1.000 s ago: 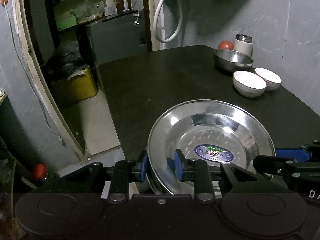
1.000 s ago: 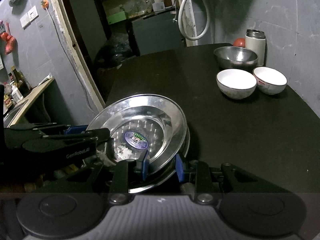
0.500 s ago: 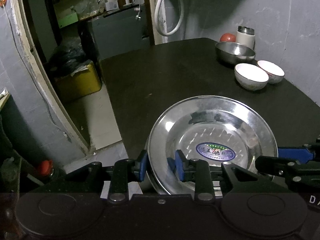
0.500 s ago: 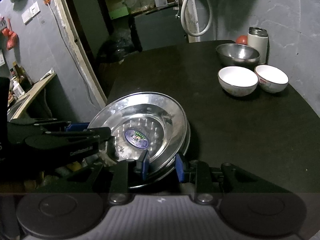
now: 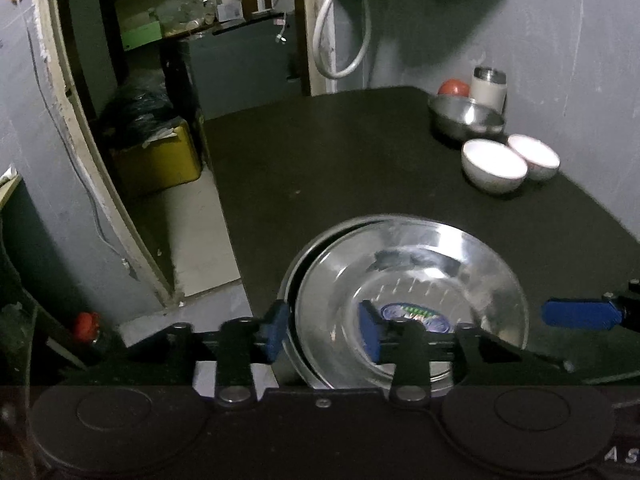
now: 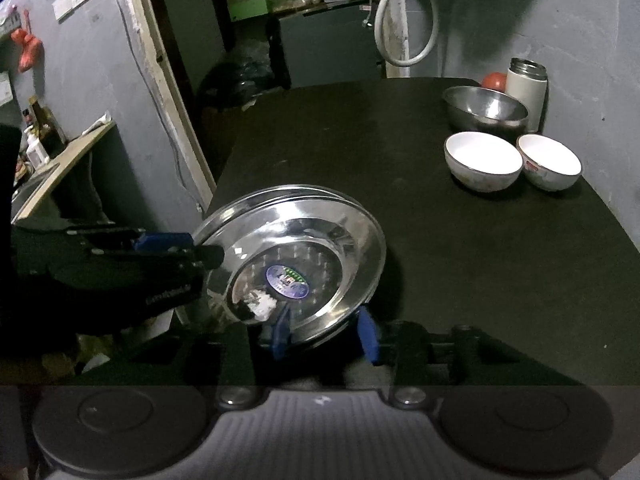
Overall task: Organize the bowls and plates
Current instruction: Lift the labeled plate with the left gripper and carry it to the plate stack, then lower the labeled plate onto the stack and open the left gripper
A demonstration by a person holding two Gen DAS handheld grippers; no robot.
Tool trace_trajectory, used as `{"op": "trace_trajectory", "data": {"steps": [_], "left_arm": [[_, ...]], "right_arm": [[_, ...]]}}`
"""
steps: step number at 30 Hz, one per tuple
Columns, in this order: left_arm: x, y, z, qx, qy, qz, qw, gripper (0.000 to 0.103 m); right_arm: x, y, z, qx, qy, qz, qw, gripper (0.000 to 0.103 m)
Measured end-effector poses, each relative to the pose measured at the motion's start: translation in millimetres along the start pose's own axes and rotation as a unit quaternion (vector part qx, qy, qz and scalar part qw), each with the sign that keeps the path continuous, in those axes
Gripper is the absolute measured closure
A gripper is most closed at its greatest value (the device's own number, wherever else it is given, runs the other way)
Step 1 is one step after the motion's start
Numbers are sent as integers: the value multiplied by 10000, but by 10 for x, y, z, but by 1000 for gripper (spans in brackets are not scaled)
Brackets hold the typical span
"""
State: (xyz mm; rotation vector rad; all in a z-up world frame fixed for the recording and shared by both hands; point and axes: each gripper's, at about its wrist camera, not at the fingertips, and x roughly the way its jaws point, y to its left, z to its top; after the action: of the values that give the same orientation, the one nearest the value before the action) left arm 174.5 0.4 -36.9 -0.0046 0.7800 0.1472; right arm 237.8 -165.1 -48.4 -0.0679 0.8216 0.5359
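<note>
A stack of steel plates (image 5: 412, 276) (image 6: 304, 248) with a blue sticker rests at the near left corner of the black table (image 5: 340, 168); the top plate sits shifted on the one under it. My left gripper (image 5: 323, 330) is open, its fingers straddling the stack's left rim. My right gripper (image 6: 324, 330) is open, its fingers straddling the near rim. Two white bowls (image 6: 483, 160) (image 6: 549, 162) and a steel bowl (image 6: 485, 111) stand at the far right.
A white flask (image 6: 526, 88) and a red round object (image 6: 494, 80) stand behind the steel bowl by the wall. The table's left edge drops to the floor by a doorway with a yellow box (image 5: 160, 160).
Both grippers have opened wider around the plate rims. The plates have settled lower onto the table, and the top plate has slid off-centre on the lower one.
</note>
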Motion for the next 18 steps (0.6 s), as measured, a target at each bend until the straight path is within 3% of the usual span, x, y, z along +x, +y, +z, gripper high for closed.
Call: {"op": "trace_trajectory", "data": {"steps": [2, 8, 11, 18], "left_arm": [[-66, 12, 13, -85, -107, 8, 9999, 34], [-287, 68, 31, -548, -391, -132, 9976, 5], [-330, 71, 11, -905, -358, -266, 9949, 1], [-270, -36, -51, -1417, 40, -632, 9879, 1]], "right_arm": [[-62, 21, -4, -47, -66, -9, 10000, 39], [-321, -74, -64, -11, -305, -1, 9995, 11], [-507, -177, -134, 58, -462, -9, 9989, 1], [-758, -510, -301, 409, -449, -203, 9979, 0]]}}
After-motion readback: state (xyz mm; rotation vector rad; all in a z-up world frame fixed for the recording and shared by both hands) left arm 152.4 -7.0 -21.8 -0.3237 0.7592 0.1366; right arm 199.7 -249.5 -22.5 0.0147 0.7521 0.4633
